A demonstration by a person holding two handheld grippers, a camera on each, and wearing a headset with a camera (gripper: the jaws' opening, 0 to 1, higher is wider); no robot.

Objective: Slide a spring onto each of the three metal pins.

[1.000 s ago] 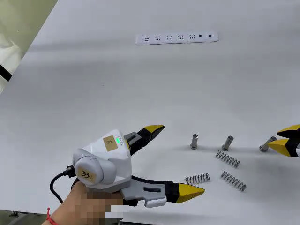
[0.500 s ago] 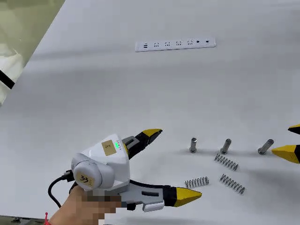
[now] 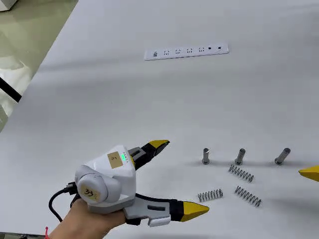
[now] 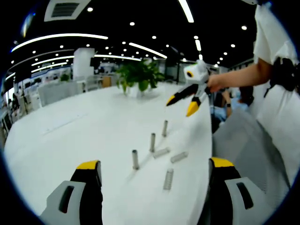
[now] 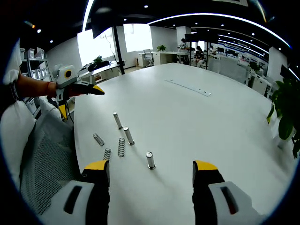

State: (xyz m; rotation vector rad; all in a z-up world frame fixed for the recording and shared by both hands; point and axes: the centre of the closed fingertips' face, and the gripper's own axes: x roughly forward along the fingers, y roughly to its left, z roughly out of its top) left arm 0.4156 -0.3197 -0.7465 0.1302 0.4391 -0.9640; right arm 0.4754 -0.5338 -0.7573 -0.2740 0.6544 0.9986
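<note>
My left tool [image 3: 182, 177] hovers by the worktop's [image 3: 124, 109] near edge, jaws wide and empty, "33" marked on its housing. Three springs [image 3: 210, 194] lie loose just right of its lower tip. Behind them three pins [image 3: 240, 156] stand bare in a row. The left gripper view shows my right tool [image 4: 182, 107], also wide and empty, raised beyond the row's end. A power strip [image 3: 187, 51] lies toward the far edge.
</note>
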